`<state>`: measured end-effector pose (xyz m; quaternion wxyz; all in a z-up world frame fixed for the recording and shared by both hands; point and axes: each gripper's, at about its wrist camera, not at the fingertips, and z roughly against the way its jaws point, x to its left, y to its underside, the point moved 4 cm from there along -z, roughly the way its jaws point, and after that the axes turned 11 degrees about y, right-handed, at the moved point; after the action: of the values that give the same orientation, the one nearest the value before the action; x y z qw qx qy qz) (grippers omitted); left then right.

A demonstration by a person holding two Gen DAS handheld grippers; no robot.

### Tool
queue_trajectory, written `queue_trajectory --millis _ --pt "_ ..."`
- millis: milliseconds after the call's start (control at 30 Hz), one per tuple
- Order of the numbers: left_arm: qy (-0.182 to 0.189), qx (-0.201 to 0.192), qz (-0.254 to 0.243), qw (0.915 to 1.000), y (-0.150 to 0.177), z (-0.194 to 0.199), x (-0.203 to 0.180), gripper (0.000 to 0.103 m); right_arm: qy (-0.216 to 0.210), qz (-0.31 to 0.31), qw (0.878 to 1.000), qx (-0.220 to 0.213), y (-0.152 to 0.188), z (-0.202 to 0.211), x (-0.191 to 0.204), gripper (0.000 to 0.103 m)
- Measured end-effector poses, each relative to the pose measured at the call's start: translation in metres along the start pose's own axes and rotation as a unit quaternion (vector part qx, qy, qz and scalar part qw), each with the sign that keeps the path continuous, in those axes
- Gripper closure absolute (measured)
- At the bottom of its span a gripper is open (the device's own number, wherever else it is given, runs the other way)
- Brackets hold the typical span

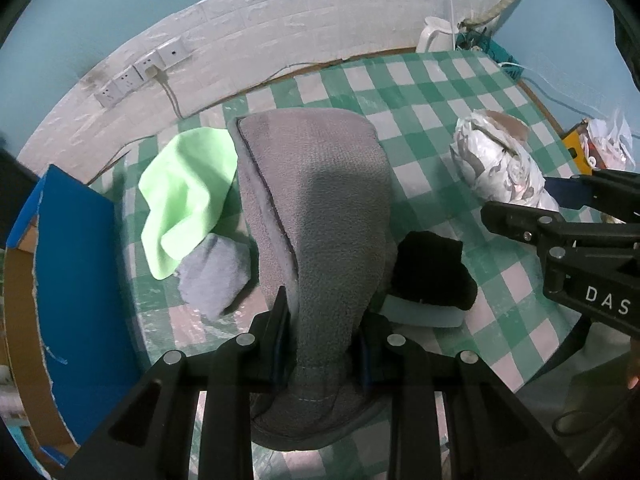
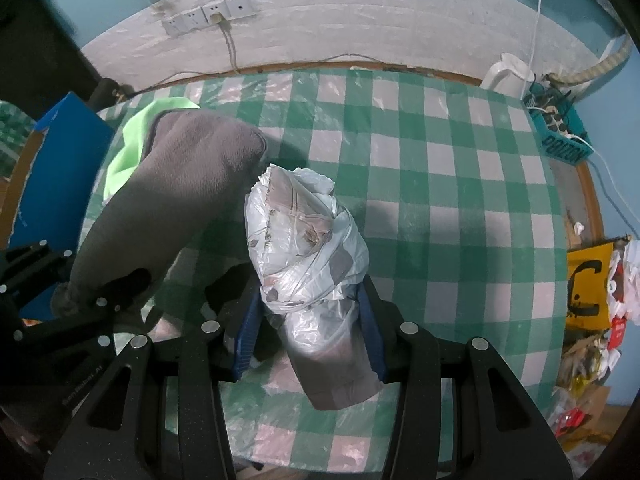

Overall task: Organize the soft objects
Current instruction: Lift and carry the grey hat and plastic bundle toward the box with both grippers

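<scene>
While both tools grip, the step in hand is the lift: the left tool [image 1: 320, 344] clamps the grey cloth [image 1: 316, 208], the right tool [image 2: 310, 332] clamps the bagged bundle [image 2: 304, 240], both above the tabletop [image 2: 460, 208]. Next, likely carry each to the blue box [image 1: 72, 264] at the far left; green cloth [image 1: 188, 192] and socks remain.

My left wrist cam looks steeply down along my fingers, very close above the gray towel [image 1: 320, 216]. My right wrist cam does likewise above the plastic-wrapped bundle [image 2: 306, 240]. Both views share the green-checked tablecloth [image 1: 440, 96], wall sockets [image 2: 208, 18] & each other's load.
</scene>
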<state>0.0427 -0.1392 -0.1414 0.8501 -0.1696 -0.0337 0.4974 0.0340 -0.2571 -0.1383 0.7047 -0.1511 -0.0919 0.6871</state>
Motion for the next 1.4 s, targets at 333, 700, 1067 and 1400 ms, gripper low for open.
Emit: queue_trajectory --millis 333,700,1067,1400 --pt "-0.007 -0.034 0.0 0.9994 0.004 0.032 0.006 0.075 -0.006 0.008 1.0 -0.02 -0.001 0.021 0.007 0.058" --pt "-0.018 -0.061 0.006 0.998 0.012 0.061 0.019 0.075 -0.012 0.023 0.999 -0.044 -0.006 0.045 0.021 0.058" --pt "-0.023 -0.081 0.013 0.9963 0.021 0.084 0.031 0.075 -0.019 0.039 0.997 -0.063 -0.009 0.065 0.038 0.058" --pt "-0.036 -0.097 0.028 0.9943 0.034 0.102 0.049 0.075 -0.028 0.058 0.995 -0.077 -0.012 0.079 0.062 0.058"
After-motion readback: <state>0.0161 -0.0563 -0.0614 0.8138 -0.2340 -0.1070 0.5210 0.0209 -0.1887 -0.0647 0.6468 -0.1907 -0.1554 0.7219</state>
